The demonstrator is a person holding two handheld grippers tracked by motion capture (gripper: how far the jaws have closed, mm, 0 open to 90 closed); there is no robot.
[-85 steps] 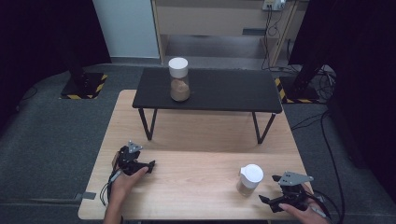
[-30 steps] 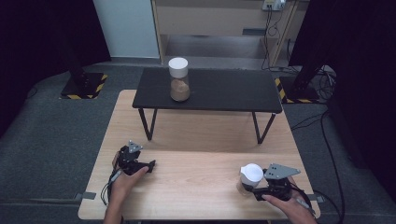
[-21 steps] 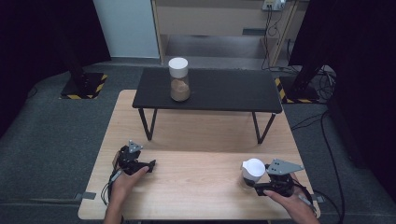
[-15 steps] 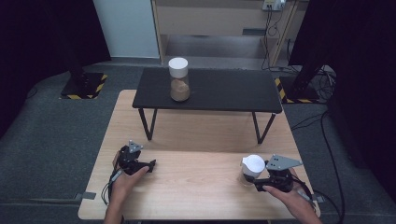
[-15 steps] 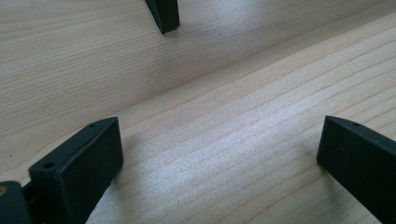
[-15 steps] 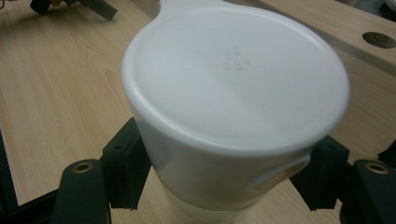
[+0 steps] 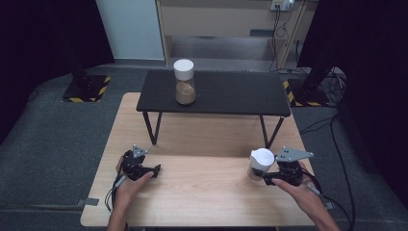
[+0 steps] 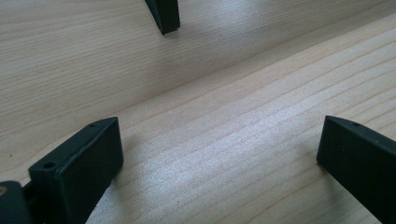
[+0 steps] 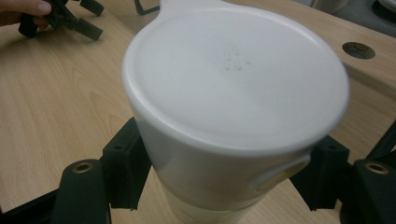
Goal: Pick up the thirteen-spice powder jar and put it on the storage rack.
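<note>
- We see the right gripper (image 7: 263, 176) near the right front corner of the light wooden table (image 7: 207, 202), its black jaws clamped on the sides of a white lidded plastic cup with a translucent body (image 7: 260, 163).
- In the right gripper view the two jaws press the cup (image 9: 233, 126) from either side just under its round white lid (image 9: 236, 70), which bears a small embossed mark near its middle.
- In the high view the cup stands roughly upright; whether its base touches the wood we cannot tell.
- The left gripper (image 7: 155, 171) sits near the left front corner of the table, well apart from the cup, in the person's left hand (image 7: 129, 185).
- Its jaws stand wide, with bare wood grain (image 8: 219, 140) between them.
- A low black table (image 7: 231, 94) stands across the far edge of the wooden one, and a clear jar with a white cap and brown contents (image 7: 184, 82) stands near its left end.
</note>
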